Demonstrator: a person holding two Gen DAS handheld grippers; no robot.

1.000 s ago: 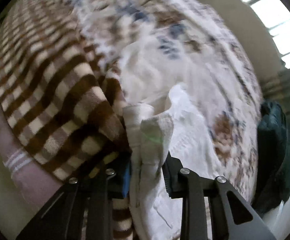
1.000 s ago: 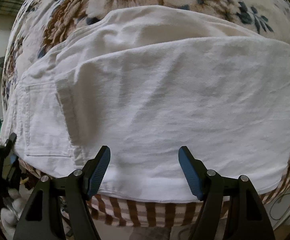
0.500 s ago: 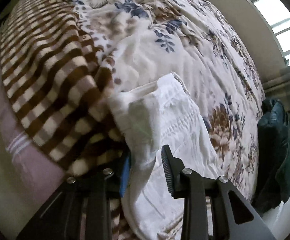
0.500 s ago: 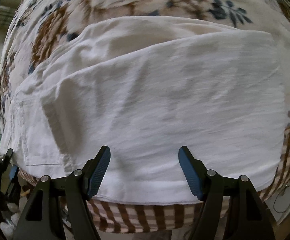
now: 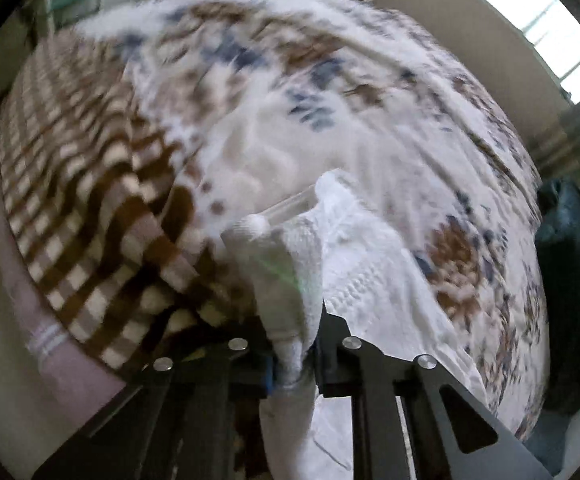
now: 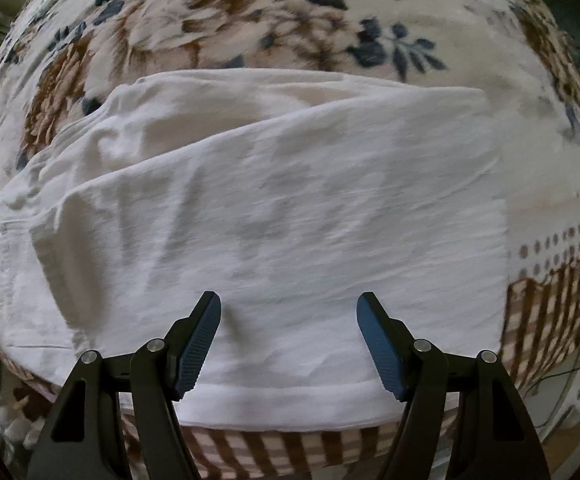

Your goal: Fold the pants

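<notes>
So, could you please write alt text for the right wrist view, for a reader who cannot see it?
The right gripper hangs open over white pants spread on a floral bedspread, touching no cloth. The pants' near edge lies just below the fingertips, and a brown checked blanket shows beneath it and to the right.

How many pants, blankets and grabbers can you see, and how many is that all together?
Pants: 1, white
Blankets: 2, a flowery blanket and a checked blanket
Grabbers: 2, the left gripper shut on the pants, the right gripper open above them
Total: 5
</notes>
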